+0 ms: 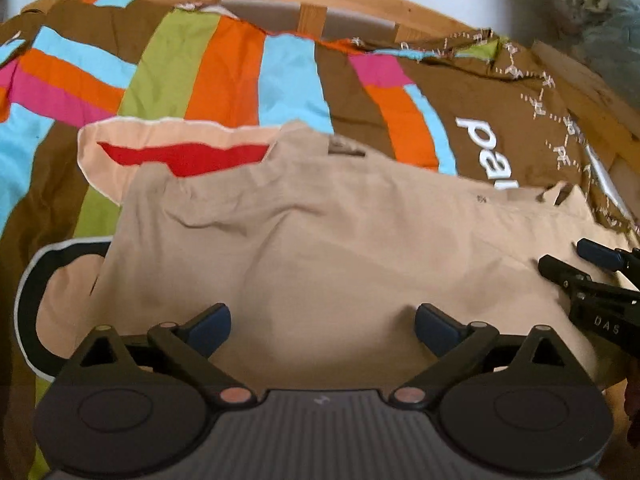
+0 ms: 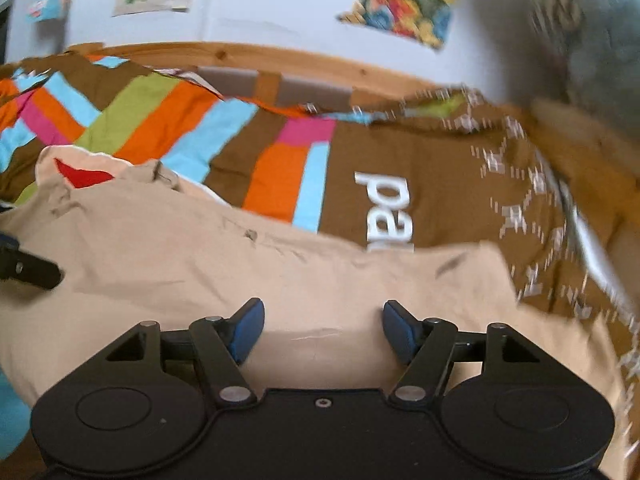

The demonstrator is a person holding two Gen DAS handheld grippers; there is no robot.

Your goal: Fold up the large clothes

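1. The large beige cotton garment (image 1: 320, 240) is lying spread on the brown bedcover with bright orange, blue, green and pink stripes (image 1: 224, 76), filling the near half of both views; a paler flap with a red patch (image 1: 184, 156) is showing at its far left edge.

2. The left gripper (image 1: 323, 330) is hovering over the near part of the cloth with its blue-padded jaws spread wide and nothing between them. The right gripper (image 2: 323, 330) is doing the same, jaws well apart and empty; in the left view it is reaching in from the right edge (image 1: 588, 264), over the garment's right side.

3. Risk: with both claws gaping and not yet biting, a pinch could be catching only the top layer, so the fold would be dragging one ply and leaving the rest bunched.

4. Risk: a pad could be snagging the striped bedcover together with the beige hem at the right, where the two are lying touching, pulling the cover up.

5. Risk: the wrinkles running across the middle may be getting folded in if the cloth is not being smoothed first.

6. Hard to make out: the right view is blurring badly at its right side, so the garment's corner there is unclear. The near hem is hiding beneath both gripper bodies, and whether the pads are touching cloth cannot be told. What kind of garment it is remains uncertain.
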